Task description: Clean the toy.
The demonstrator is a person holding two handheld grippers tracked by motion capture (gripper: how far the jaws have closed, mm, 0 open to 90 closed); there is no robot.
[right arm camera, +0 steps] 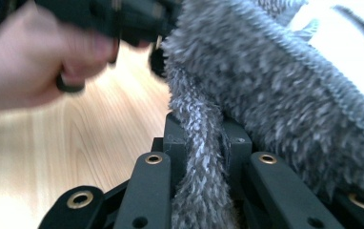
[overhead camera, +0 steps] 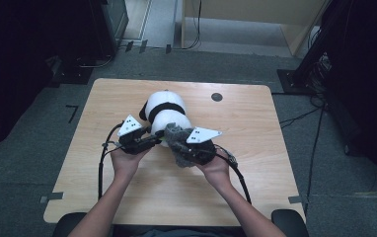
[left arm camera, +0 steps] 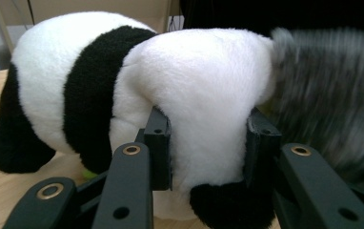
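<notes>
The plush panda (overhead camera: 166,112) lies near the middle of the tabletop (overhead camera: 255,123), its rear end toward six o'clock. The left gripper (overhead camera: 153,139) comes in from about seven o'clock, and its jaws pinch the panda's white hind leg (left arm camera: 208,143) just above the black foot. At roughly five o'clock of the panda, the right gripper (overhead camera: 172,143) has its jaws clamped on a fold of shaggy grey cloth (right arm camera: 204,157) (blurred in both gripper views), which drapes against the panda's rump.
</notes>
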